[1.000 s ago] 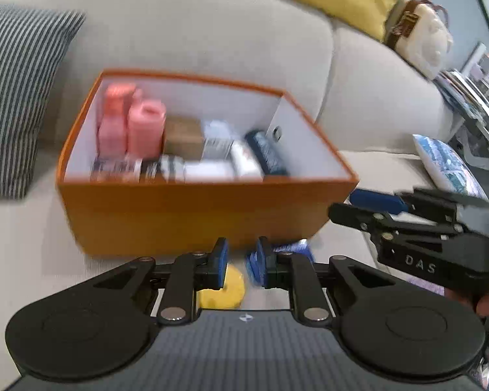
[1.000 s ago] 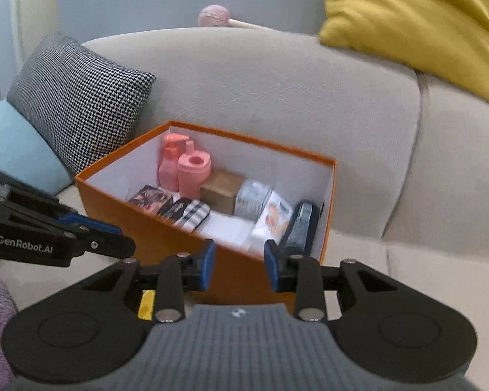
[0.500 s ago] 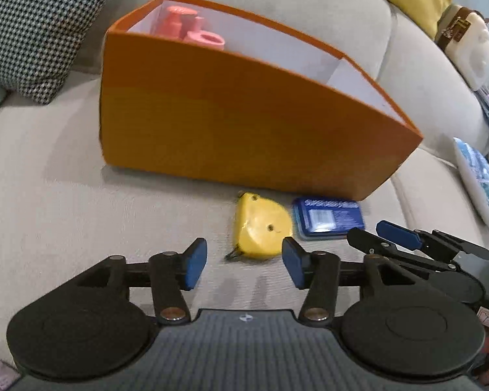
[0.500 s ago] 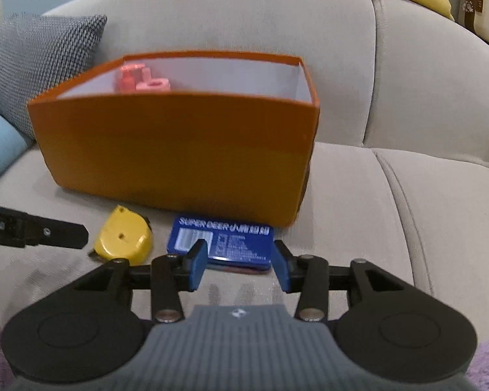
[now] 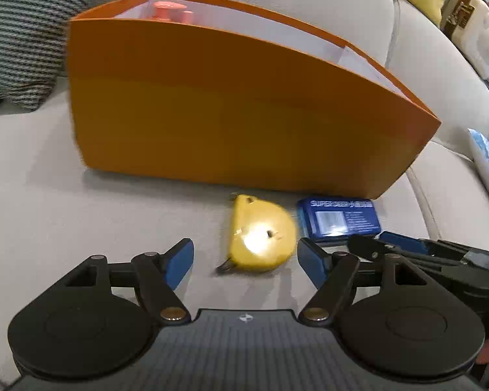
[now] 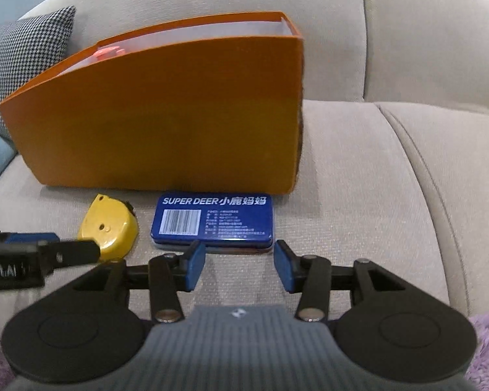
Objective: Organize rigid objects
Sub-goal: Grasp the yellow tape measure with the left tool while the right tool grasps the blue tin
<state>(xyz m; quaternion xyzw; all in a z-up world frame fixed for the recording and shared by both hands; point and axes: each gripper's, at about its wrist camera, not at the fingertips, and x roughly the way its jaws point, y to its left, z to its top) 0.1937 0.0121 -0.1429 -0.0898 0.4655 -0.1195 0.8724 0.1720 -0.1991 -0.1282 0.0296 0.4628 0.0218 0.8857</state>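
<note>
**Near the orange box, two pickups at once**

On the sofa seat, the yellow tape measure (image 5: 260, 244) and blue tin (image 6: 212, 220) lie side by side just before the orange box (image 5: 231, 114). Left gripper (image 5: 246, 262) and right gripper (image 6: 239, 265) gape, empty. Crowded together, the grippers risk colliding or nudging either item.

Orange box (image 6: 166, 123), yellow tape measure (image 6: 109, 228), blue tin (image 6: 212, 221).
</note>
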